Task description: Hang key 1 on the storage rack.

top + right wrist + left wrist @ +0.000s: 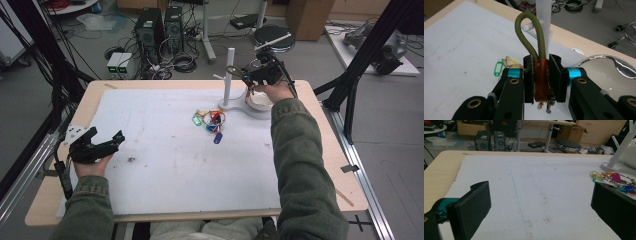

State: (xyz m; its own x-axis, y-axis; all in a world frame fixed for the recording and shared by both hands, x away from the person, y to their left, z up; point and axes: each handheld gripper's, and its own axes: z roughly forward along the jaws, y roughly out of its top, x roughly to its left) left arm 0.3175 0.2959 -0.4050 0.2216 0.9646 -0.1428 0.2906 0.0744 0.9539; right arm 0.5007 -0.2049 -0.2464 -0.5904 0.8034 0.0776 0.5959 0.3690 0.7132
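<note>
Surface: white mat over a wooden table, cables and computer towers on the floor behind. Right gripper is clamped on the brown leather tab of a keychain, its stiff olive cord loop raised beside the white peg stand; judged light, loop springy, tab the firm grip point. Left gripper rests with jaws wide apart, holding nothing.

A small pale "x" mark is stamped on the brown leather tab of the olive cord key fob; nothing else can be read.
</note>
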